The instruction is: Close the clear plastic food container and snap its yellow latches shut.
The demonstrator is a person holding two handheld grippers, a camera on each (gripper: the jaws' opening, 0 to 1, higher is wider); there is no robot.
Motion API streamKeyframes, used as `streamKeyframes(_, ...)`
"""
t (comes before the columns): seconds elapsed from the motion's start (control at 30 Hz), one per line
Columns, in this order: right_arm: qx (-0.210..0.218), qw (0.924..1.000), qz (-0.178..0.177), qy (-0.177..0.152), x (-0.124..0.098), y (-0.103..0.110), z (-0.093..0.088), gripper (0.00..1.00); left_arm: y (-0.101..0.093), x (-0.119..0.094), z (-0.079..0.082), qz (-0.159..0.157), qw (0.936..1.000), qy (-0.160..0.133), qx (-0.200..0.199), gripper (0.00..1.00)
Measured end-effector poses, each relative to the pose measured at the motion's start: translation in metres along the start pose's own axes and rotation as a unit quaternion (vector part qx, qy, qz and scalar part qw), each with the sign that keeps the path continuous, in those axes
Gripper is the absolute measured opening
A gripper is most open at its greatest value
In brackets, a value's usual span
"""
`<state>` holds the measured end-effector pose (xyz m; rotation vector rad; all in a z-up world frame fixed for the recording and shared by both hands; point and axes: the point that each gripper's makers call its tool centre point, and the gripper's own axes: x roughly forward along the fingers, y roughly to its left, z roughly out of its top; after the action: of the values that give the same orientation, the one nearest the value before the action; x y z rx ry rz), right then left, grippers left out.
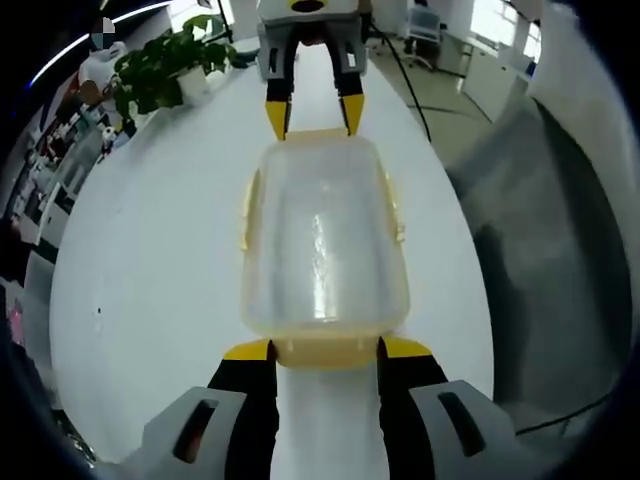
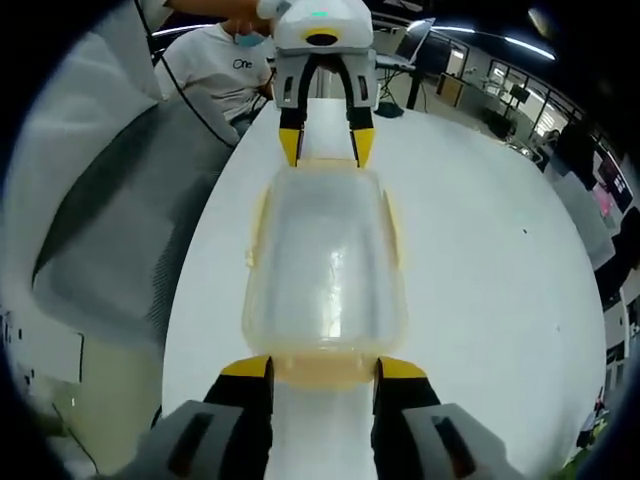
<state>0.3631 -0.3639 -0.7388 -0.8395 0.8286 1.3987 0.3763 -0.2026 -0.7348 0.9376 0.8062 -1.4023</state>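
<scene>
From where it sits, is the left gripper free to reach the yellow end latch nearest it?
Probably yes: the left gripper has its fingers either side of the yellow end latch on the clear container, with nothing between them.

White table (image 1: 150, 260) runs lengthwise through both views, glossy, reflecting overhead light. Potted green plant (image 1: 160, 70) on its far left corner in left gripper view. Grey floor (image 1: 560, 250) alongside. Bright windows (image 1: 495, 20) and an office chair (image 1: 425, 30) beyond. Right gripper view: ceiling strip lights (image 2: 520, 42), seated person in white shirt (image 2: 220, 70), desks behind.
</scene>
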Motion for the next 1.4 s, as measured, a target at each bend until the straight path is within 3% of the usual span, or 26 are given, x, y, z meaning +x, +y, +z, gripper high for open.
streamKeyframes(0.47, -0.001, 1.0, 0.007, 0.005, 0.0049, 0.0011, -0.0039, 0.36, -0.0058, 0.0065, -0.0021, -0.001, 0.9998, 0.017, -0.007, 0.37)
streamKeyframes(1.4, 0.007, 0.9996, 0.0, 0.027, 0.0045, 0.005, -0.0079, 0.37, -0.0067, 0.0078, -0.0012, 0.009, 0.9999, 0.001, -0.008, 0.37)
